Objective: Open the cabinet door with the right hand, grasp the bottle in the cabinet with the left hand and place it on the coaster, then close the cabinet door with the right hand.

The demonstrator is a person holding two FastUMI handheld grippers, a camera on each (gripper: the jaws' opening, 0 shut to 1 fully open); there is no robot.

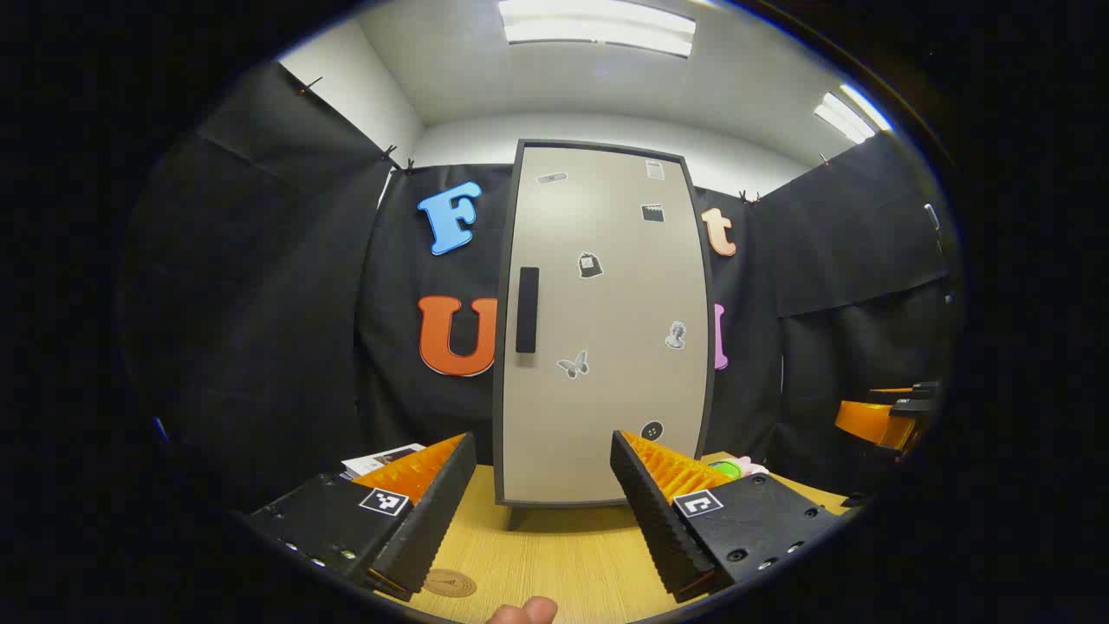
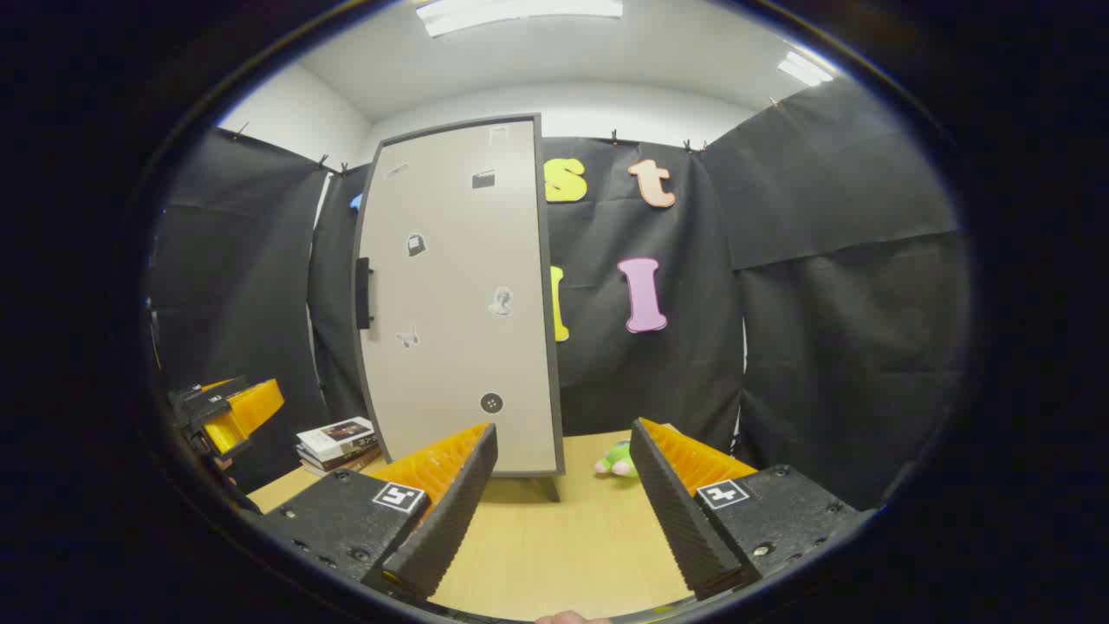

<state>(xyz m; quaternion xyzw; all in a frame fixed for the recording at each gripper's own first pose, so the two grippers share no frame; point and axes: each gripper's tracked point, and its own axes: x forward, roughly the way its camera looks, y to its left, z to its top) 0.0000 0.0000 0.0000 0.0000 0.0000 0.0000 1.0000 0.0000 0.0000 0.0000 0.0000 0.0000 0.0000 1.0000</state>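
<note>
Left gripper [image 1: 541,503]: fingers spread, holding nothing, above the wooden table [image 1: 554,555]. Coaster [image 1: 450,582]: flat on the table just beside its left finger. Right gripper [image 2: 563,498]: fingers spread, holding nothing. Cabinet [image 1: 602,329]: upright on the table beyond both grippers, door shut, dark handle [image 1: 527,309] on its left edge; bottle hidden. Books [image 2: 338,440]: stacked left of the cabinet. Green plush toy [image 2: 617,459]: right of it.

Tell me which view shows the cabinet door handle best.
The left gripper view: the handle faces the camera nearly head-on, on the left edge of the closed cabinet door. In the right gripper view the handle appears smaller and seen edge-on.
</note>
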